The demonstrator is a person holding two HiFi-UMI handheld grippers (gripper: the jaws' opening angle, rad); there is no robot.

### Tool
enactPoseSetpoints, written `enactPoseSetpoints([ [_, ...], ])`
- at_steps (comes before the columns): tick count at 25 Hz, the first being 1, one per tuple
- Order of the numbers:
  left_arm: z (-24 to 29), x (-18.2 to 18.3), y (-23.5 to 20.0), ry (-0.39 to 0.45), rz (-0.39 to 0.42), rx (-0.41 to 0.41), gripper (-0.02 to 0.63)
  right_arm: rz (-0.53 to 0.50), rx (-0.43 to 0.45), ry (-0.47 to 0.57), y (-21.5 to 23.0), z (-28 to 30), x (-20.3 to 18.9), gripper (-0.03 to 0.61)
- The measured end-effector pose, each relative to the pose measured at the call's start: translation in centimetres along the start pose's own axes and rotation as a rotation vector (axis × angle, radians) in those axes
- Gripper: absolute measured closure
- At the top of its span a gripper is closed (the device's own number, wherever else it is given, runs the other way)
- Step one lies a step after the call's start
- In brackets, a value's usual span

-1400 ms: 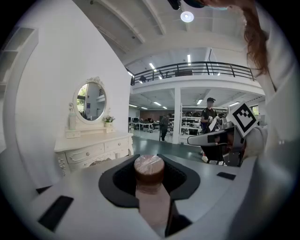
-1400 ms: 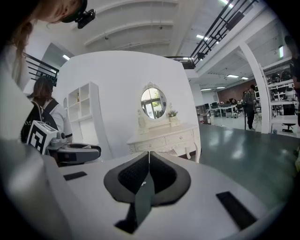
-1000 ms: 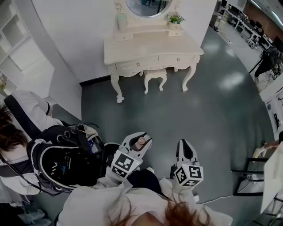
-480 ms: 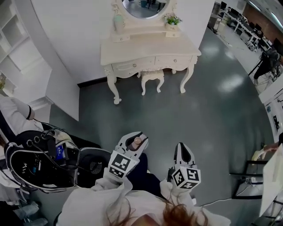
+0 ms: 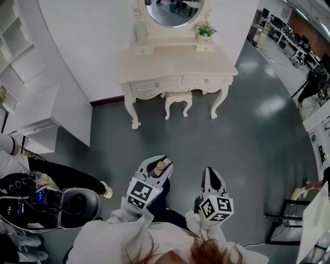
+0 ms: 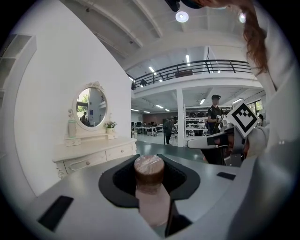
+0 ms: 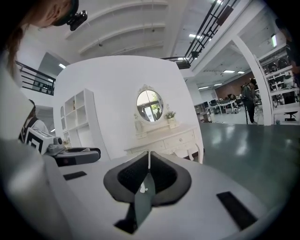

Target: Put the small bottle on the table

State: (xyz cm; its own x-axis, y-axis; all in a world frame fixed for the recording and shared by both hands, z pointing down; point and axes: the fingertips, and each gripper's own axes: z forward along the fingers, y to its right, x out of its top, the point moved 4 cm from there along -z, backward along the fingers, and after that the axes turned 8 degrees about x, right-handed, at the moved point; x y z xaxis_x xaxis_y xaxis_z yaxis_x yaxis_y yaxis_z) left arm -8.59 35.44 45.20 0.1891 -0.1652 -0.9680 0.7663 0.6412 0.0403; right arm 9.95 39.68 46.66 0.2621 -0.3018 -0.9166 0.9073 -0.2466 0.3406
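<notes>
My left gripper (image 5: 158,164) is shut on a small bottle (image 5: 162,165) with a pale pink body and a brown cap. In the left gripper view the bottle (image 6: 151,192) stands upright between the dark pads (image 6: 180,178), cap toward the jaw tips. Beside it, my right gripper (image 5: 210,174) is shut with nothing in it; its jaws meet in a thin line (image 7: 149,161). Both point at a white dressing table (image 5: 175,64) against the far wall, well ahead across the floor. The table (image 6: 89,152) shows at the left in the left gripper view, and the table (image 7: 164,136) is centred in the right one.
An oval mirror (image 5: 174,11), a pale green bottle (image 5: 140,31) and a potted plant (image 5: 205,31) stand at the table's back. A white stool (image 5: 178,100) sits under it. White shelving (image 5: 31,98) lines the left wall. A person with camera gear (image 5: 36,201) is at lower left.
Both grippers have moved forward together toward the dressing table, which now sits lower and nearer in the head view. The person with the gear has dropped back to the left.
</notes>
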Motion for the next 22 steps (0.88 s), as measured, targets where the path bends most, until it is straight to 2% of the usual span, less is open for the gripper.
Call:
enactPoseSetpoints([
  [11,8.1,3.5,-6.6,0.016,0.013,-0.011,0.491,-0.026,0.003,0.01,2.4,9.4,5.2,0.541],
  [22,13.9,3.4,-9.8,0.026,0.021,-0.037,0.491,-0.024,-0.003,0.008,5.1,15.1,5.9,0.541],
])
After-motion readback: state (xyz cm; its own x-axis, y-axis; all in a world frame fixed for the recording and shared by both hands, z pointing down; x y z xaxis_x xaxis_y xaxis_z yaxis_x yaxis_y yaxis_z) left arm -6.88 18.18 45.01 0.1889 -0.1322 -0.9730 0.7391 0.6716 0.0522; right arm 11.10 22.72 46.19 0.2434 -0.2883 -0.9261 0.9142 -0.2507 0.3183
